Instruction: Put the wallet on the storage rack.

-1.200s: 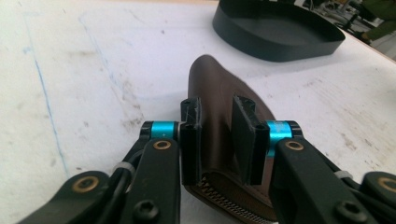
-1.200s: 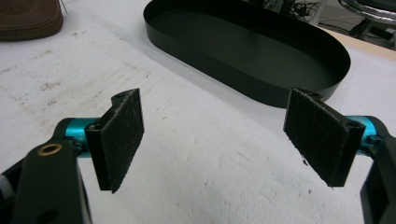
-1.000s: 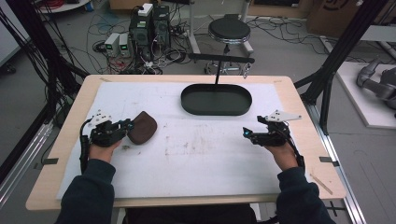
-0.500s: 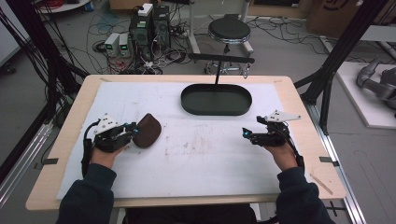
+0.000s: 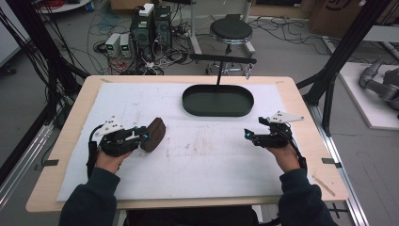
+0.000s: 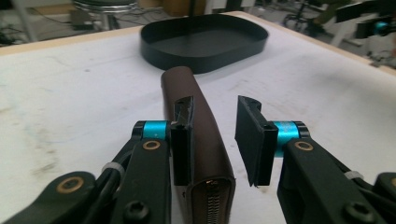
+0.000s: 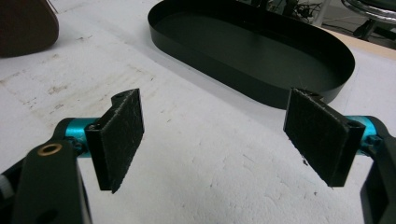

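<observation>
Black oval tray (image 5: 218,100) holds nothing (brown pouch (image 5: 154,134) well apart).

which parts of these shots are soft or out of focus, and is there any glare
High view: evenly lit, slightly soft, no strong glare on the white mat. Left gripper view: brown wallet fairly sharp, black tray and background blurred. Right gripper view: pads crisp, tray rim softer.
</observation>
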The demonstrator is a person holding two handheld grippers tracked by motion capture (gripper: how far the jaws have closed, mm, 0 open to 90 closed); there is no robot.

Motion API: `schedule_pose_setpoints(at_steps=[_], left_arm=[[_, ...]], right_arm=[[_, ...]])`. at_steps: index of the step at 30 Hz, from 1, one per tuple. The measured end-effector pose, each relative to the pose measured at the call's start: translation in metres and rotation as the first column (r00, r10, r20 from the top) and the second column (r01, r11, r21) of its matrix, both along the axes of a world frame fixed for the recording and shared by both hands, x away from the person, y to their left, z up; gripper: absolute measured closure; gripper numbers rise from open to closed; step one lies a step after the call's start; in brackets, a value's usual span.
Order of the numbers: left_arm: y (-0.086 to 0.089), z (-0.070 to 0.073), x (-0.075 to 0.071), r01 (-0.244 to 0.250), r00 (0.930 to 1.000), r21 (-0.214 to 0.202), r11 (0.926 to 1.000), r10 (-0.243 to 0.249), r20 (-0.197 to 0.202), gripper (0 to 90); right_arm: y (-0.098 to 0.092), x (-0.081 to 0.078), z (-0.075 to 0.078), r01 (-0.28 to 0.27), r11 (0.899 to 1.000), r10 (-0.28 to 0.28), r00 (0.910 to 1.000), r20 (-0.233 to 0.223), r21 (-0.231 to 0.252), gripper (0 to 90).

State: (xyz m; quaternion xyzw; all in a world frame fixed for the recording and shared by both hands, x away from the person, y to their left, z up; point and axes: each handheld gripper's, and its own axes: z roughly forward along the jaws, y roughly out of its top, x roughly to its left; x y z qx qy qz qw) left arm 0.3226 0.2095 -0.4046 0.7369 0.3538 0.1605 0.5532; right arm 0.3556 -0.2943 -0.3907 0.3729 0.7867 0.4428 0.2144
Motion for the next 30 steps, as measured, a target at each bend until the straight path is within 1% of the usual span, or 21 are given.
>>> schedule_pose_setpoints(at_steps=[2,8,11,15,17,18,21,22,23,24,25,26,27,30], left_arm=[[-0.0035,0.0003,-0.0005,0.013,0.9999,0.002,0.9999,-0.013,0.001,66.9],[-0.0064,0.0014,0.001,0.008,1.0,0.001,1.0,-0.008,0.003,64.0],[-0.0071,0.0015,0.0007,0.008,0.9999,0.002,1.0,-0.008,0.011,62.3],[-0.0066,0.0013,0.0011,0.005,0.9998,-0.009,1.0,-0.004,0.017,60.7],[-0.007,0.0003,0.0014,0.014,0.9997,-0.017,0.9998,-0.014,0.022,59.8],[-0.007,0.0001,0.0015,0.017,0.9996,-0.013,0.9998,-0.017,0.023,59.9],[-0.0076,0.0006,0.0008,0.019,0.9992,-0.025,0.9995,-0.018,0.036,59.6],[-0.0077,0.001,0.0003,0.015,0.9989,-0.026,0.9995,-0.014,0.044,56.8],[-0.008,0.0013,-0.0002,0.01,0.9986,-0.025,0.9997,-0.008,0.053,56.8],[-0.008,0.0018,-0.0007,-0.006,0.9978,-0.016,0.9999,0.007,0.065,54.3],[-0.0079,0.0018,-0.0006,-0.029,0.9968,-0.008,0.9995,0.029,0.074,48.3],[-0.0076,0.0016,-0.0003,-0.056,0.9955,0.0,0.9984,0.056,0.076,43.2],[-0.0069,0.0012,0.0002,-0.08,0.9941,0.009,0.9967,0.08,0.073,36.2],[-0.0057,-0.0023,0.0016,-0.107,0.9926,0.019,0.9941,0.105,0.061,30.2]], right_arm=[[-0.0003,0.0002,0.0,0.0,1.0,0.0,1.0,0.003,0.001,20.5],[-0.0005,-0.0002,0.0004,0.001,1.0,-0.001,1.0,0.001,0.006,20.5],[-0.0011,-0.0002,0.0004,0.002,1.0,-0.002,1.0,0.002,0.006,20.5],[-0.0016,-0.0008,0.001,0.003,1.0,-0.003,1.0,0.006,0.008,20.5],[-0.0019,-0.0009,0.0012,0.005,1.0,-0.005,0.9999,0.009,0.009,20.5],[-0.0022,-0.0007,0.0013,0.004,1.0,-0.005,0.9999,0.012,0.008,20.5],[-0.0026,-0.0009,0.0014,0.007,1.0,-0.007,0.9999,0.008,0.012,20.6],[-0.0027,-0.0012,0.0015,0.005,1.0,-0.005,1.0,0.007,0.013,20.5],[-0.0027,-0.0012,0.0015,0.005,1.0,-0.005,1.0,0.007,0.013,20.5],[-0.0027,-0.0012,0.0015,0.005,1.0,-0.005,1.0,0.009,0.013,20.5],[-0.0023,-0.0014,0.0016,0.005,1.0,-0.005,1.0,0.006,0.016,20.5],[-0.0024,-0.0014,0.0015,0.002,1.0,-0.002,1.0,0.007,0.014,20.6],[-0.0024,-0.0014,0.0015,0.001,1.0,-0.001,1.0,0.007,0.013,20.5],[-0.0022,-0.0013,0.0014,0.001,1.0,-0.001,1.0,0.008,0.01,20.5]])
